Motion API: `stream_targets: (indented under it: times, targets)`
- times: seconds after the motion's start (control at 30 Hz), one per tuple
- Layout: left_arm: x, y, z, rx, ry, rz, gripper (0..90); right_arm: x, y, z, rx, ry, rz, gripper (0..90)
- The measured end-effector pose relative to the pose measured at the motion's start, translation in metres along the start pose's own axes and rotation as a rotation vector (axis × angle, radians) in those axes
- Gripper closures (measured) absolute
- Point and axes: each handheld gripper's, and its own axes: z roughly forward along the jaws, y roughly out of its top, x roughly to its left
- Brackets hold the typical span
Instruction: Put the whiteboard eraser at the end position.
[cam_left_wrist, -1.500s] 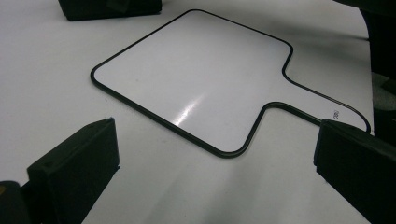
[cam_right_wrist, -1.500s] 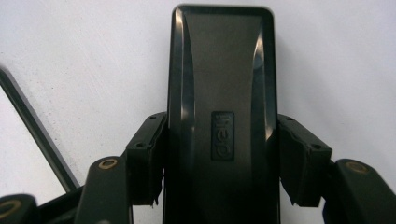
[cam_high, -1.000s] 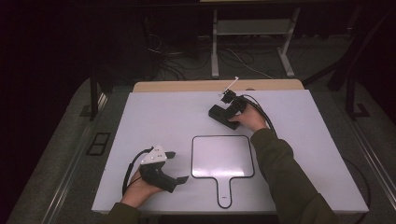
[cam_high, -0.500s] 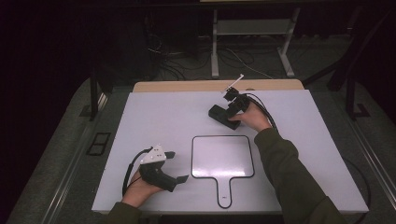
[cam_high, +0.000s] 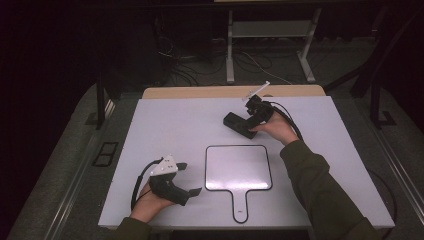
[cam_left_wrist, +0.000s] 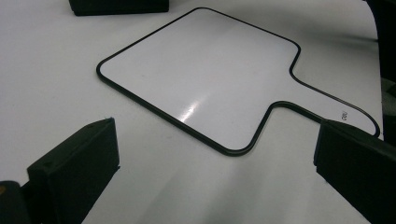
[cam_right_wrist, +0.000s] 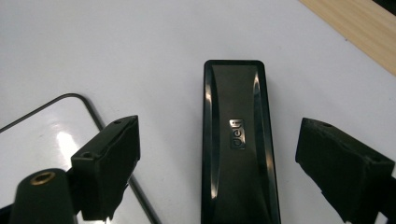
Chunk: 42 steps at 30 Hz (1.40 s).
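The right claw (cam_right_wrist: 215, 172) had just been opening, its jaws apart astride the eraser (cam_right_wrist: 236, 149) without touching it. The eraser lay flat on the bench (cam_high: 170, 125) beyond the whiteboard (cam_high: 238, 167): light, rigid, glossy-topped, best pinched across its long sides.

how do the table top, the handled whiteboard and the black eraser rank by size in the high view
1. table top
2. handled whiteboard
3. black eraser, partly hidden by the right gripper, yet clearly the smallest
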Motion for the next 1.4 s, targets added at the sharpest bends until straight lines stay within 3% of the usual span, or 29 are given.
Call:
stream_targets:
  times: [0.23,0.57,0.73,1.2,1.4]
  targets:
    - [0.000,-0.001,-0.001,0.004,0.001,-0.001,0.0,0.003,-0.012,-0.017,-0.070,-0.013,0.003,11.6]
    - [-0.001,-0.001,-0.001,0.000,-0.002,-0.002,0.0,0.009,-0.031,-0.033,-0.136,0.016,0.027,11.6]
    - [-0.001,-0.001,-0.001,0.000,-0.003,-0.002,0.0,0.013,-0.040,-0.041,-0.172,0.009,0.013,11.6]
    - [0.000,-0.002,-0.001,0.001,0.001,-0.008,0.0,0.031,-0.075,-0.055,-0.230,-0.026,0.035,11.6]
    - [-0.001,-0.002,-0.001,-0.006,0.004,-0.007,0.0,0.038,-0.096,-0.054,-0.219,-0.045,0.052,11.6]
